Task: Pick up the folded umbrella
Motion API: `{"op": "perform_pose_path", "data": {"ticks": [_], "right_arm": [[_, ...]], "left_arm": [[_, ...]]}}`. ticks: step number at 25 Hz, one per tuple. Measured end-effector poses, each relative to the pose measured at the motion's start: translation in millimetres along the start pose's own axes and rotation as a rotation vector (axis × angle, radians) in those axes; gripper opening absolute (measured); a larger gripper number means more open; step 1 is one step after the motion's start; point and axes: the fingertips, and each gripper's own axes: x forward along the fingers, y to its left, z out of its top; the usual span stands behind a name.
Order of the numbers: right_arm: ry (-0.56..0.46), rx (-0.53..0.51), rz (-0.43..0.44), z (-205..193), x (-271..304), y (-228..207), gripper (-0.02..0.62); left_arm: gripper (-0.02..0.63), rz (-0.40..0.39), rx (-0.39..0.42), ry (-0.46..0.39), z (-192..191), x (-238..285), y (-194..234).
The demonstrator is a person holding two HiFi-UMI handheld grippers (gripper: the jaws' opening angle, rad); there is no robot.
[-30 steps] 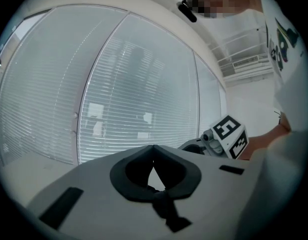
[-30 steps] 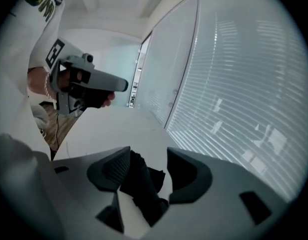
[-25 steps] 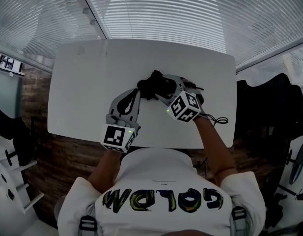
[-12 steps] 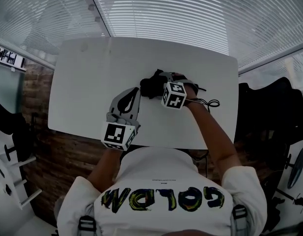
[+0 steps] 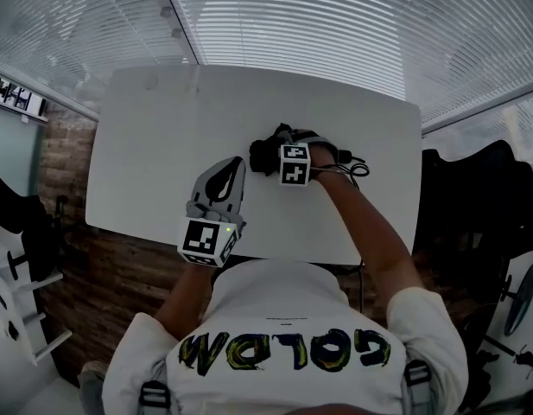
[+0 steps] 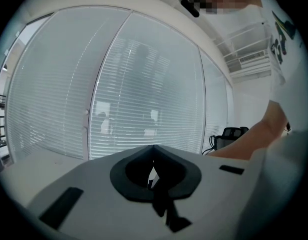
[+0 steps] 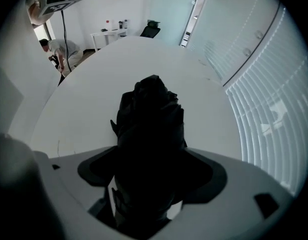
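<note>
Umbrella [image 5: 264, 154] lies mid-table [image 5: 162, 137], slightly right of centre. Right gripper [image 7: 151, 169] straddles it from above, jaws just opened wide, not clamping. Left gripper [image 6: 153, 151] near front edge: jaws together, empty.

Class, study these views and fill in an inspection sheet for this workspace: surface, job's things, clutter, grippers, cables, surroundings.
Surface: white table with rounded corners.
Job's things: black folded umbrella lies on the table, right of middle, not yet lifted.
Clutter: nothing seen.
Grippers: right gripper points down over the umbrella; its fingers stand apart and have just been opening, with the umbrella between them. Left gripper is shut and empty, near the table's front edge.
Cables: thin dark cord loops on the table by the right wrist; what it belongs to is unclear.
Surroundings: window blinds beyond the table, black chair at the right.
</note>
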Motion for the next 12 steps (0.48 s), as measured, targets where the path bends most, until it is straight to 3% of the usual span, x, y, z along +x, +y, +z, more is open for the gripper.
{"op": "perform_pose_path", "data": {"ticks": [6,12], "right_arm": [[-0.021,0.017,0.087,1.7,1.9,4.4,0.350],[-0.034,-0.018,0.046,4.2,-1.0,11.8,0.263]], "left_arm": [[0.011,0.010,-0.003,0.000,-0.3,-2.7,2.8],[0.011,0.012,-0.007,0.002,-3.2,-2.5,2.3]]}}
